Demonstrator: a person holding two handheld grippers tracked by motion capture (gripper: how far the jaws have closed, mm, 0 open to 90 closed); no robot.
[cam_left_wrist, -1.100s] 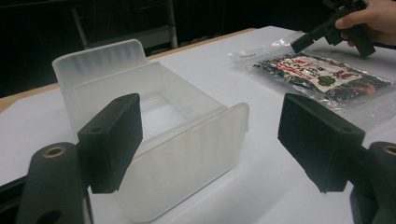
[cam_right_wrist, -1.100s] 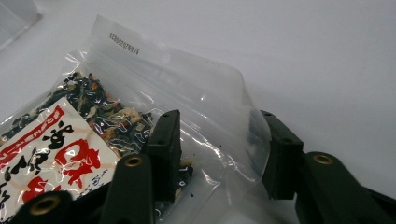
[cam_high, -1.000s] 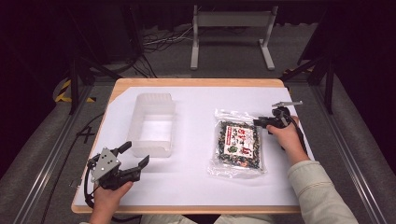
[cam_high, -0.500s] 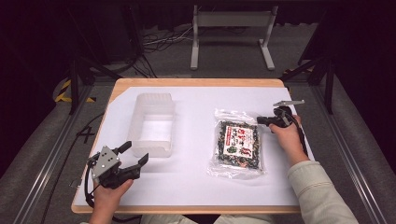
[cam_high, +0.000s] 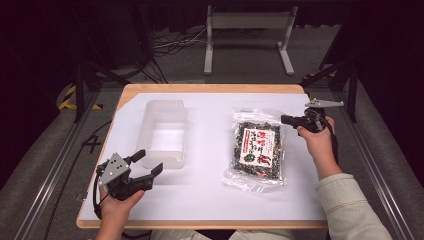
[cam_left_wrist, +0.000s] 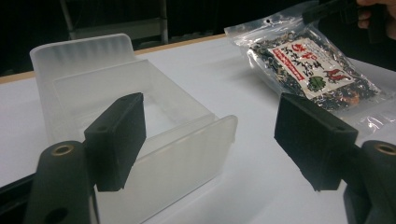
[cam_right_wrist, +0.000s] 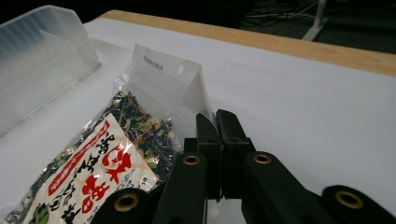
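White table (cam_high: 210, 195), packet (cam_high: 256, 150), bin (cam_high: 162, 132)

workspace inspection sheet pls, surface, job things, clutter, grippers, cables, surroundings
surface: wooden table under a white sheet.
job's things: translucent plastic bin, upright and empty; clear snack bag lying flat, its far corner raised.
clutter: nothing seen.
grippers: left gripper open, holding nothing, near the bin's end; right gripper shut on the bag's top corner edge.
cables: one trailing from each gripper; more on the floor beyond the table.
surroundings: dark room, metal stand, floor rails.
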